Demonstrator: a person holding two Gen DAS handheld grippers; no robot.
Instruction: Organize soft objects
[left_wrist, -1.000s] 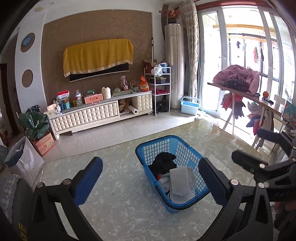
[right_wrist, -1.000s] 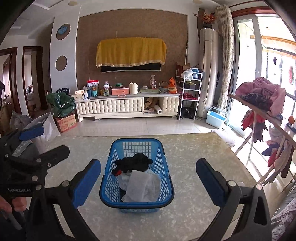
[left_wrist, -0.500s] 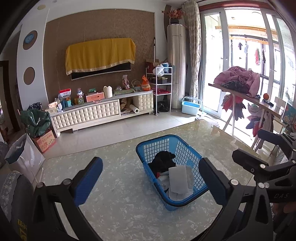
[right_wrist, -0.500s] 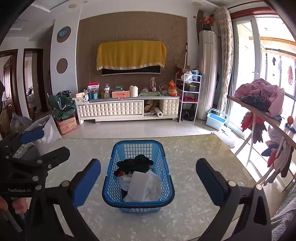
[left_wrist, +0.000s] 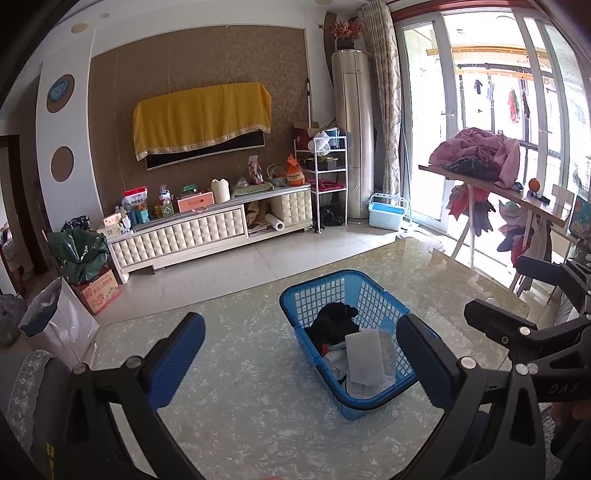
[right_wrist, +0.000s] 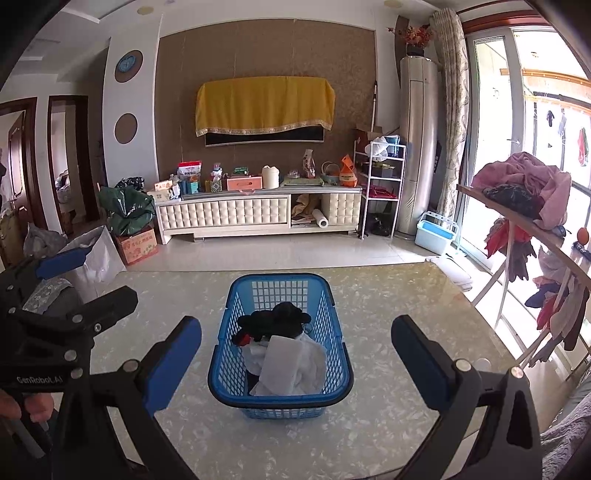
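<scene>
Blue basket (right_wrist: 279, 369) sits mid-table (right_wrist: 406, 302), holding a black garment (right_wrist: 275, 317) at the far end and white cloths (right_wrist: 291, 367) nearer; left gripper (left_wrist: 295, 365) hovers with fingers spread wide, empty; right gripper (right_wrist: 295, 362) likewise wide apart, holding nothing.

The worktop (right_wrist: 388, 306) looks like polished marbled stone, glossy enough to reflect window light. The basket (right_wrist: 225, 354) is blue plastic lattice, smooth-rimmed. Inside lie soft cloths: a matt black cloth (right_wrist: 275, 319) and a white cloth (right_wrist: 291, 365). The right claw (right_wrist: 295, 362) has ribbed blue pads (right_wrist: 173, 362) on matt black frames.
</scene>
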